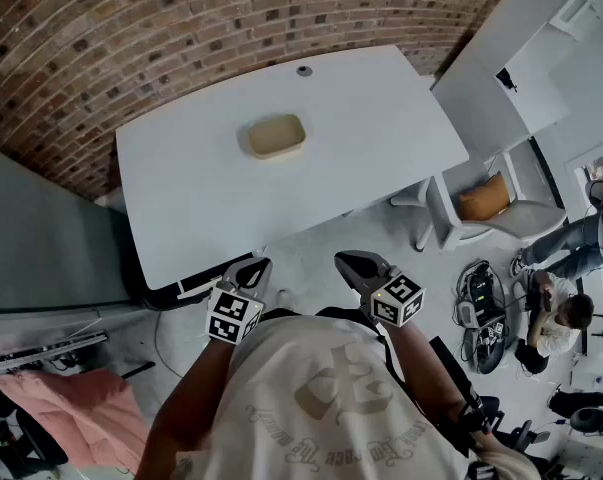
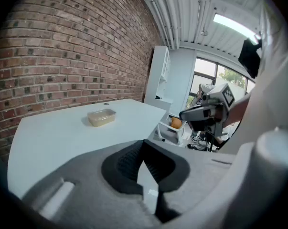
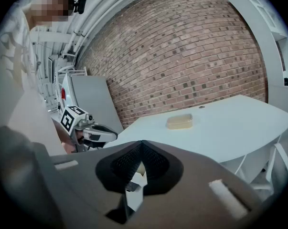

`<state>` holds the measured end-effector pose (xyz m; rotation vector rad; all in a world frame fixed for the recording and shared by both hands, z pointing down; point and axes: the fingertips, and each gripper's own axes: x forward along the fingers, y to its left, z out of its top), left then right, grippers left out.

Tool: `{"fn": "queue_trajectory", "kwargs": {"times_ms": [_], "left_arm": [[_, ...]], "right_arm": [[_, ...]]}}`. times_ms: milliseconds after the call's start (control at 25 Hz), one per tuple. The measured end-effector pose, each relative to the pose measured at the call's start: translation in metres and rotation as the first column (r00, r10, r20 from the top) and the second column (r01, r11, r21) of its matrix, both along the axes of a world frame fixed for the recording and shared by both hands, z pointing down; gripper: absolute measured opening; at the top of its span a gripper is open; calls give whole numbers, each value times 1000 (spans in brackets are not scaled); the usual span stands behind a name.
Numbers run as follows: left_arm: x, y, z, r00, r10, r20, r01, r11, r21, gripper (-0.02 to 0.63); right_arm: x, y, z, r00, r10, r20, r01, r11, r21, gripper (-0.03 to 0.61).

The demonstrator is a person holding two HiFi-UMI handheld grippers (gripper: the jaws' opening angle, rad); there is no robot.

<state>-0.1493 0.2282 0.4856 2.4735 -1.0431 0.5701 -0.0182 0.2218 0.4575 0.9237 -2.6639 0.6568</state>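
Ahead, white table (image 1: 381, 118) separated left gripper (image 1: 255, 268) and right gripper (image 1: 351, 262), both closed and empty, from the twelve-o'clock container (image 1: 276, 136). It looked shallow, beige, round-cornered.

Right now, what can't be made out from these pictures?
Shallow beige plastic container: too small in every view to tell its contents or whether it has a lid.
Small round grey fitting on the white table: too small to identify, head view.
Part of the table's near edge: hidden behind the left hand-held gripper, head view.
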Motion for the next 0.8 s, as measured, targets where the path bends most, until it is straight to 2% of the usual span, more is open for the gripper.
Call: {"fn": "queue_trajectory", "kwargs": {"times_ms": [440, 800], "left_arm": [[23, 7, -5, 999, 43, -17, -43, 999, -8, 0], [22, 4, -4, 998, 61, -25, -61, 998, -16, 0]], "right_arm": [[21, 13, -1, 998, 58, -3, -58, 998, 0, 8], [27, 8, -3, 995, 98, -13, -98, 995, 5, 8]]}}
